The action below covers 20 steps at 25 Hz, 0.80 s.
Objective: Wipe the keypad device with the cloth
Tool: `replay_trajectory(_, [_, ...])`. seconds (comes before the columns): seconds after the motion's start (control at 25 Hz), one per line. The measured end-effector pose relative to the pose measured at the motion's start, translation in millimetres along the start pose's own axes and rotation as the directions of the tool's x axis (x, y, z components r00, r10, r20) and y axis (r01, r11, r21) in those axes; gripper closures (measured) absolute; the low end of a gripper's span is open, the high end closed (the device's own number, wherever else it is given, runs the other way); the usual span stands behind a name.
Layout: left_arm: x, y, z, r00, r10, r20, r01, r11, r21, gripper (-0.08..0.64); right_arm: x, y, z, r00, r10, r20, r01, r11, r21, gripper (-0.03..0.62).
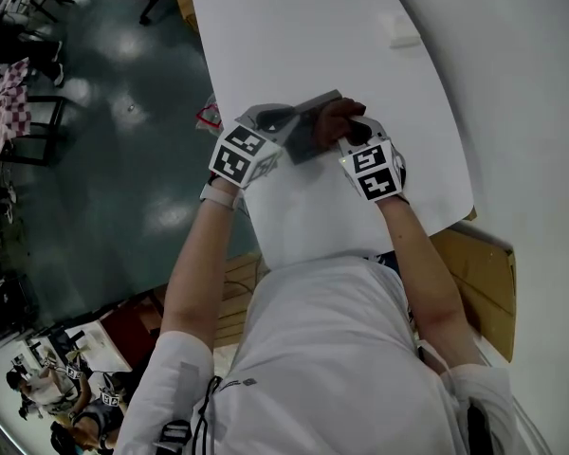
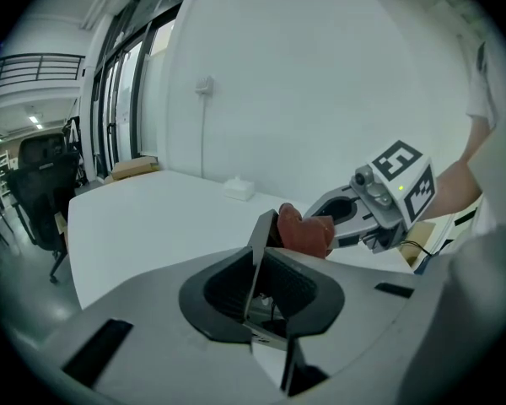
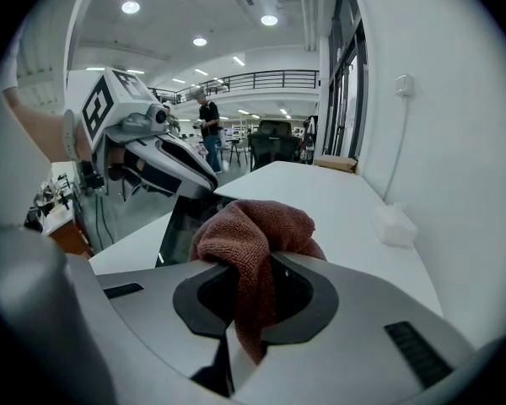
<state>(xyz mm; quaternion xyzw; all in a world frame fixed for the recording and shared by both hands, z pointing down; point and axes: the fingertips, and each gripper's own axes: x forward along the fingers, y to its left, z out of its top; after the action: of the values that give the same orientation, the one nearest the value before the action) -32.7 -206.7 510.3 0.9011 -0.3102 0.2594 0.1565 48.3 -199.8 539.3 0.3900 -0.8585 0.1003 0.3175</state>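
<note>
The keypad device [image 1: 308, 129] is a flat dark slab held above the white table [image 1: 294, 36]. My left gripper [image 1: 283, 123] is shut on its left edge; in the left gripper view the device [image 2: 260, 251] stands edge-on between the jaws of my left gripper [image 2: 266, 287]. My right gripper [image 1: 356, 133] is shut on a reddish-brown cloth [image 1: 338, 118], which rests against the device's right part. In the right gripper view the cloth [image 3: 253, 234] bulges out of my right gripper [image 3: 253, 300] and covers part of the dark device face [image 3: 184, 224].
A small white box [image 1: 401, 31] lies far back on the table near the wall. A red-and-white item [image 1: 209, 115] sits at the table's left edge. Dark floor lies to the left, a cardboard piece [image 1: 476, 275] by my right elbow. An office chair [image 2: 42, 180] stands beyond the table.
</note>
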Motion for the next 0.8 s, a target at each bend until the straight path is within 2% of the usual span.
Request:
replay_trajectory(0.28, [-1.8, -2.6, -1.3, 1.0, -0.007, 0.01, 0.008, 0.999, -0.053, 0.517, -2.8, 4.6, -33.4, 0.998, 0.016, -0.056, -0.014, 0.999, 0.028, 0.538])
replay_trajectory(0.8, [-0.7, -1.8, -3.9, 1.0, 0.018, 0.017, -0.017, 0.998, -0.052, 0.517, -3.2, 6.7, -65.3, 0.992, 0.015, -0.128, -0.01, 0.999, 0.042, 0.538])
